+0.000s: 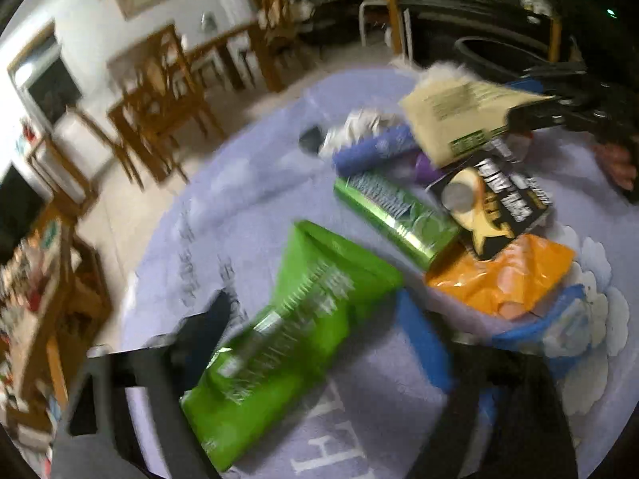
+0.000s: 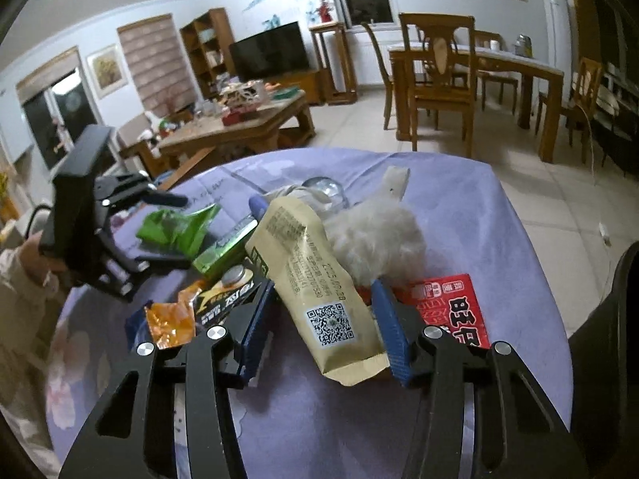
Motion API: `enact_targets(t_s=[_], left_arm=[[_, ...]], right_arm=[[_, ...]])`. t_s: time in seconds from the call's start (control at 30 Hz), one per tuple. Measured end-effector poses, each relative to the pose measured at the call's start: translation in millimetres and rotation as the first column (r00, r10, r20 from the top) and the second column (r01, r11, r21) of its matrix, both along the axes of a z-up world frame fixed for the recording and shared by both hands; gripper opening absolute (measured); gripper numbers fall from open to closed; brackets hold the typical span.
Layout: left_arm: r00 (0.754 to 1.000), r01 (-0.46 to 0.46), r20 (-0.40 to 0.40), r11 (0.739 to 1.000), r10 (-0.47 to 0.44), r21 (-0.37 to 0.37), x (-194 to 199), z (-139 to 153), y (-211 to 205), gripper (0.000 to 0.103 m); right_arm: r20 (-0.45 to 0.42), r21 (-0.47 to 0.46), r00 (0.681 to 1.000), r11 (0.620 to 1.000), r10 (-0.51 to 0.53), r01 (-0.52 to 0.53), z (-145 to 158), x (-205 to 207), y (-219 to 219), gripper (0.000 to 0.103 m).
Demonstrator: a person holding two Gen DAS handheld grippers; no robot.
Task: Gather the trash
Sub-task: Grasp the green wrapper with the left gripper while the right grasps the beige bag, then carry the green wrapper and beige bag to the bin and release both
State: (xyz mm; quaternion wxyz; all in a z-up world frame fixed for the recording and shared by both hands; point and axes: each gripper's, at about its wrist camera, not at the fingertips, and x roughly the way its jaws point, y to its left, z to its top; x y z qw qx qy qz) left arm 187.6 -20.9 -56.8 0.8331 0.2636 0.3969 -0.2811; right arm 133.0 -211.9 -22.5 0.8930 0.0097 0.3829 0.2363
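Now the right gripper (image 2: 323, 331) stands half open around the beige packet (image 2: 315, 279), pads beside it. The left gripper (image 1: 319, 343) gapes over the green bag (image 1: 295, 331), pads apart from it.

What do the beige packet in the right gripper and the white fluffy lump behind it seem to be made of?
Beige packet: probably matte paper or paper-faced film; dull surface, printed text and a QR code, creased stiffly. White lump: fuzzy fibre, perhaps cotton wadding or plush; soft, hazy edges.
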Motion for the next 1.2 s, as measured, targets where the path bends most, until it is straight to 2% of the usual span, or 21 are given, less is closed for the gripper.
enact_targets(t_s=[0.07,0.2,0.33,0.43,0.6,0.73,1.0,1.2], left_arm=[[0.998,-0.056,-0.034,0.998,0.055,-0.032,5.7,0.7,3.8,0.064],[0.994,-0.109,-0.035,0.993,0.108,-0.044,-0.7,1.5,5.2,0.057],[0.987,-0.157,-0.041,0.98,0.153,-0.124,-17.5,8.2,12.9,0.044],[0.975,-0.223,-0.042,0.952,0.219,-0.211,-30.3,21.5,20.6,0.044],[0.959,-0.276,-0.021,0.912,0.283,-0.303,-51.8,44.3,15.5,0.044],[0.958,-0.268,-0.011,0.889,0.285,-0.372,-68.6,62.2,2.3,0.044],[0.968,-0.208,0.036,0.873,0.249,-0.44,-85.1,80.1,-62.0,0.044],[0.978,-0.16,0.042,0.866,0.203,-0.473,-82.1,85.5,-122.9,0.044]], right_arm=[[0.002,-0.004,1.0,1.0,0.009,-0.009,-0.2,0.8,2.8,0.046],[0.001,0.021,1.0,1.0,0.015,-0.015,1.0,-4.8,3.1,0.04],[0.011,0.069,1.0,0.997,0.019,-0.02,8.7,-14.5,2.3,0.037],[0.028,0.113,0.999,0.993,0.026,-0.029,19.4,-24.4,-4.7,0.035],[0.062,0.174,0.998,0.984,0.017,-0.027,34.6,-40.8,-14.0,0.035],[0.085,0.233,0.996,0.972,-0.001,-0.019,46.5,-52.6,-32.9,0.035],[0.118,0.296,0.99,0.955,-0.071,0.033,64.1,-72.3,-88.7,0.035],[0.136,0.338,0.972,0.931,-0.191,0.136,65.0,-92.1,-155.0,0.035]])
